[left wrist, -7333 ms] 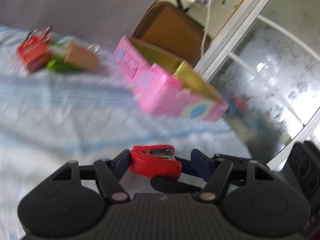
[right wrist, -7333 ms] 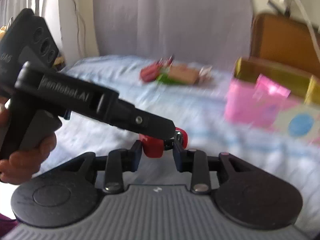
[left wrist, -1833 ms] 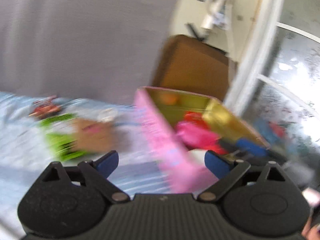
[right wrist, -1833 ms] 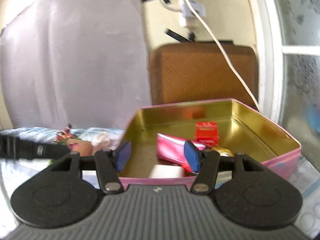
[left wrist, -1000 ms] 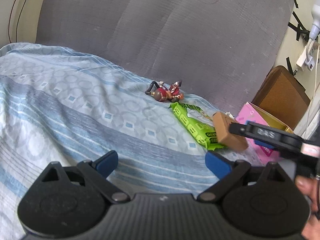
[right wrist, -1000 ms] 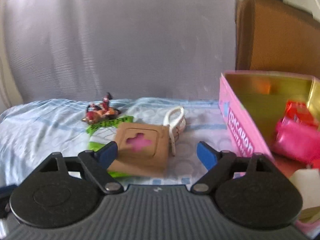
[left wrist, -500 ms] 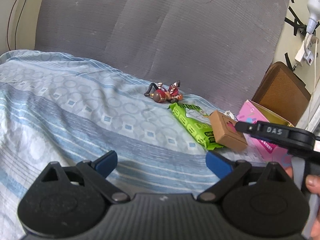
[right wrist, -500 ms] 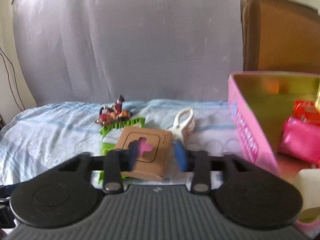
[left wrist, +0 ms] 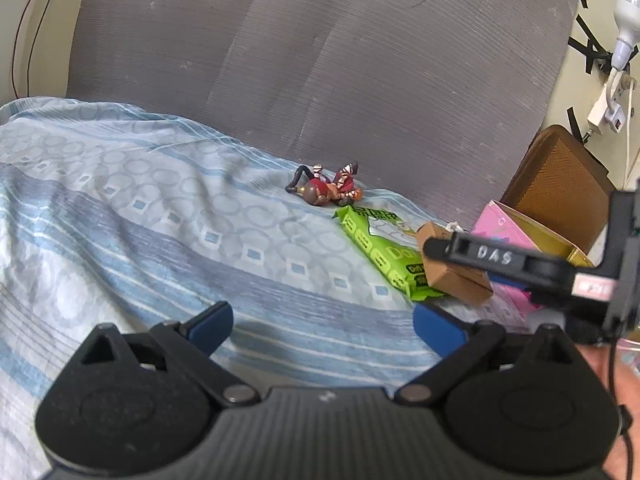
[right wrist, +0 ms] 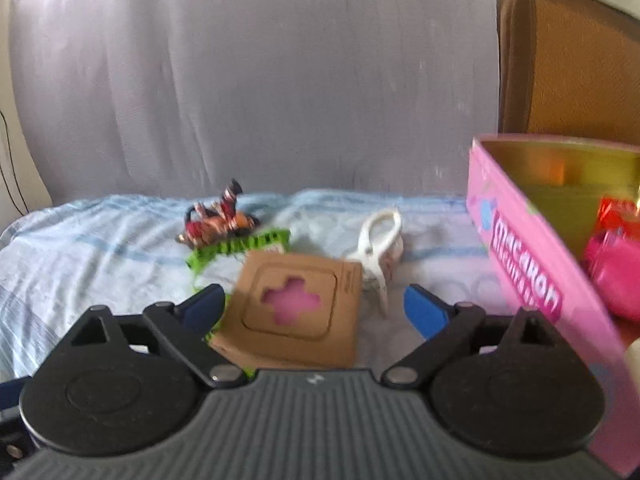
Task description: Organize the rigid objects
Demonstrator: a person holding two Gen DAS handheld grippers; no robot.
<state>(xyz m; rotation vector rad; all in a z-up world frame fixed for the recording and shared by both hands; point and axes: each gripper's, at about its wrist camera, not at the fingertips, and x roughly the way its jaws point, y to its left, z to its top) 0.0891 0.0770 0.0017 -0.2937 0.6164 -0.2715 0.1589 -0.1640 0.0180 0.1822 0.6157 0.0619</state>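
My right tool point(right wrist: 314, 308) is wide, straddling the cardboard box point(right wrist: 294, 306); next: close on it. Left tool point(left wrist: 322, 322) wide, idle.

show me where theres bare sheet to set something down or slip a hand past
The wide stretch of blue sheet left of the toy figure is bare. Crowded: figure, green packet, brown box and white clip bunch together, leaving a narrow strip before the pink tin.
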